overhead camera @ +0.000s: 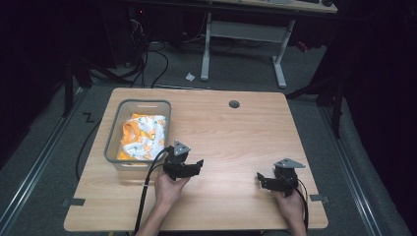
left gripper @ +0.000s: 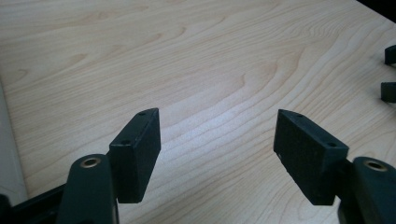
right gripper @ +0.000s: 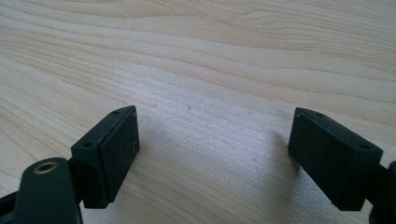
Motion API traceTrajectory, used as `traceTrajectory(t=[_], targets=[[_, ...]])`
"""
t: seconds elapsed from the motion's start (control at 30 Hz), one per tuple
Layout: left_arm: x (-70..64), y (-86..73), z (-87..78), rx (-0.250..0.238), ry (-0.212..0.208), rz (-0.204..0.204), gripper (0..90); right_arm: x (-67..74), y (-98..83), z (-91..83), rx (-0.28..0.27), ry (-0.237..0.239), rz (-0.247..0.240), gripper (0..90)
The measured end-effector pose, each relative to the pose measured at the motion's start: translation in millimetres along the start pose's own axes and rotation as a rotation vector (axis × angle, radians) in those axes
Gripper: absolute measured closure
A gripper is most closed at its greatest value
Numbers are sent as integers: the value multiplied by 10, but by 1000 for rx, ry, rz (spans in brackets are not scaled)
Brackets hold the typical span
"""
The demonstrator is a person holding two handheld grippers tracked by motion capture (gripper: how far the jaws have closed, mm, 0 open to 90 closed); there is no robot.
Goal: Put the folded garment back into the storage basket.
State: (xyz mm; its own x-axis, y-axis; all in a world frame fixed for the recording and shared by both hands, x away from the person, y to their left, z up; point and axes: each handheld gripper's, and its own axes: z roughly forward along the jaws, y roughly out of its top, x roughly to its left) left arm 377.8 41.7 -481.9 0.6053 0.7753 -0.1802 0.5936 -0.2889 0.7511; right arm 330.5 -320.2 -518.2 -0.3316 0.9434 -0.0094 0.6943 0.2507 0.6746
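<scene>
Left gripper (overhead camera: 199, 163) and right gripper (overhead camera: 259, 177) both gaping wide, holding nothing, hovering over bare table (overhead camera: 231, 142); clothes sitting in grey basket (overhead camera: 114, 132) nearby.

Forearms cut off by the bottom edge of the high view. Patterned cloth (overhead camera: 142, 137) partly hidden behind the near wall of the grey basket (overhead camera: 114, 129); print too small to make out. Right claw (left gripper: 389, 74) clipped at the edge of the left gripper view. Dark surroundings beyond the counter (overhead camera: 231, 132) unreadable.
</scene>
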Motion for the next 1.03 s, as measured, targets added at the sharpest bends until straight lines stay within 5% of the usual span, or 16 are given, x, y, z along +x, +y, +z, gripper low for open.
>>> traceTrajectory(t=[0.53,0.67,1.03], targets=[[-32,-172,171,42,89,45,323,0,0,0,0,0,0,165],[-23,-319,284,74,127,77,321,0,0,0,0,0,0,165],[-19,-344,282,57,136,62,283,0,0,0,0,-1,0,165]])
